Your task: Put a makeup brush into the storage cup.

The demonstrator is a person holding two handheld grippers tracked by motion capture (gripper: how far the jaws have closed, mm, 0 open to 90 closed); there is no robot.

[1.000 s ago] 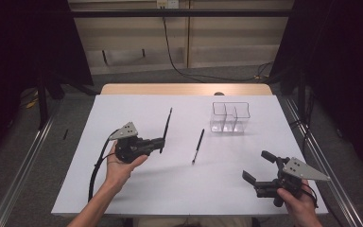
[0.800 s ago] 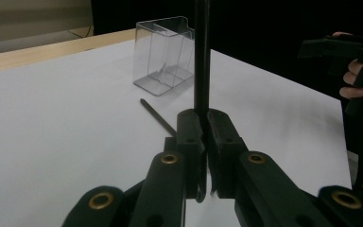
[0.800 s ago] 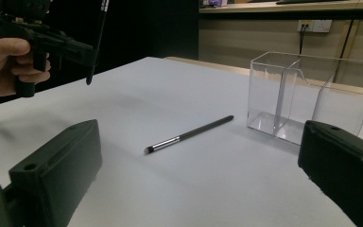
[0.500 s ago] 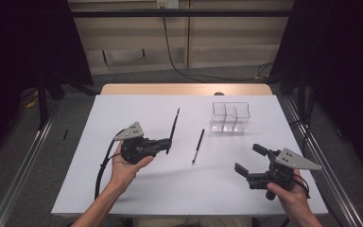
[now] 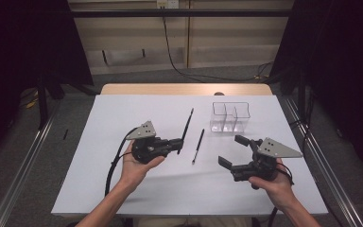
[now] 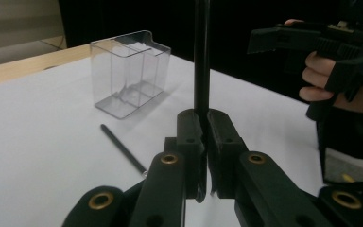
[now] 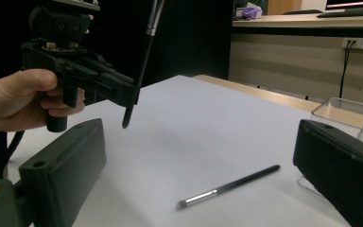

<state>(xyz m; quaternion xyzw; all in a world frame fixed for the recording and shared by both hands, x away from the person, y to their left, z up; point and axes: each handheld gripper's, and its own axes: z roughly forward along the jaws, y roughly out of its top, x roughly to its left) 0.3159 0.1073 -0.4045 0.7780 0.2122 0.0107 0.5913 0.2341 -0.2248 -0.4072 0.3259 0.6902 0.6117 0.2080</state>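
Keep left gripper clenched on the upright brush above mid-table, carry toward clear organizer near the far right edge, lower vertically; right gripper released, second brush lying mid-table.

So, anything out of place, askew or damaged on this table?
Nothing stands out. The left claw is shut on one black pen, lifted off the white table. A second pen lies flat in front of the clear divided container, which stands upright and looks intact. The right claw is open, holding nothing.
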